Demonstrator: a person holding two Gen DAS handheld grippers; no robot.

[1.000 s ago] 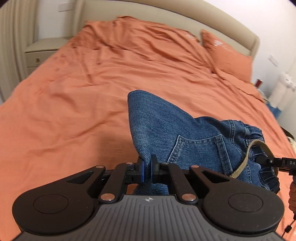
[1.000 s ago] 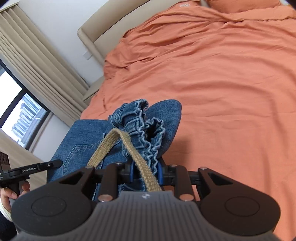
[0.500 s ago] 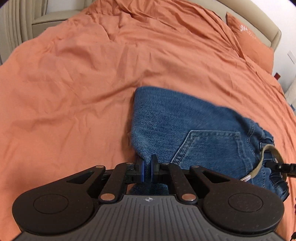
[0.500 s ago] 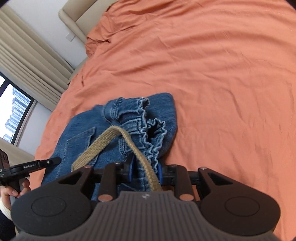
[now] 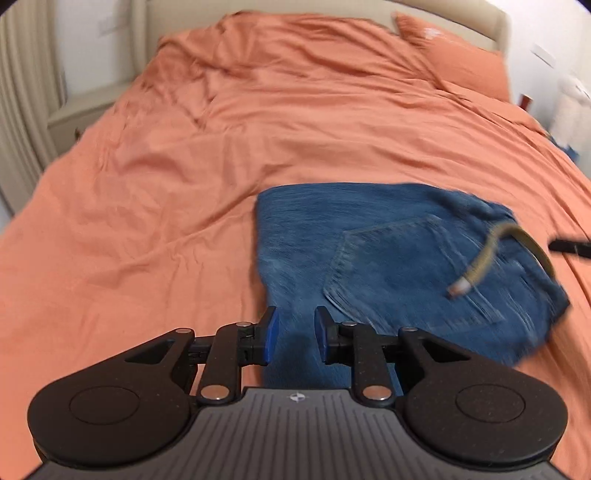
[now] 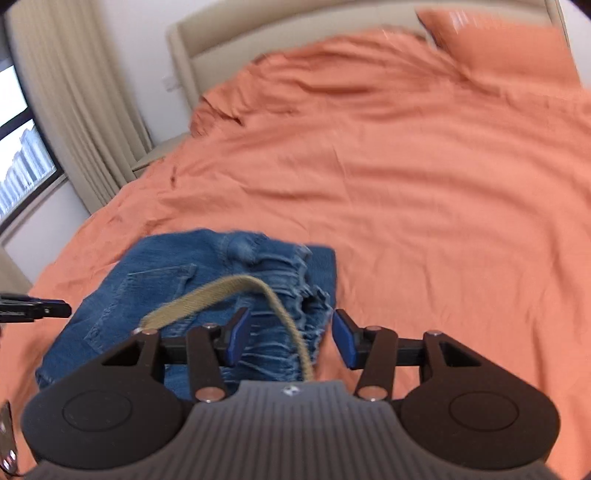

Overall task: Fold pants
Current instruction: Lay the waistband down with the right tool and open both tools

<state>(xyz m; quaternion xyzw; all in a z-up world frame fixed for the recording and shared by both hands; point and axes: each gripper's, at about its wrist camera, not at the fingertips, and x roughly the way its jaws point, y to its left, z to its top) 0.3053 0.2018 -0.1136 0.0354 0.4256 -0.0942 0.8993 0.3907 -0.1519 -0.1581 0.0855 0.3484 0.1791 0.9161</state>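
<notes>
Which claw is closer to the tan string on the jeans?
Right. The right gripper is open right over the tan drawstring, which runs between its fingers. The left gripper is open at the jeans' far edge, away from it.

Black left gripper (image 5: 294, 334) and right gripper (image 6: 291, 336): blue pads, silver screws, ribbed grey bodies, round side discs.

We are looking low and close along the left two-finger gripper (image 5: 294, 339) toward the beige padded headboard (image 5: 480, 22), looking likewise from the right two-finger gripper (image 6: 291, 338), both views sharing the folded blue denim pants (image 5: 388, 266) on the orange bedspread (image 5: 184, 166).
</notes>
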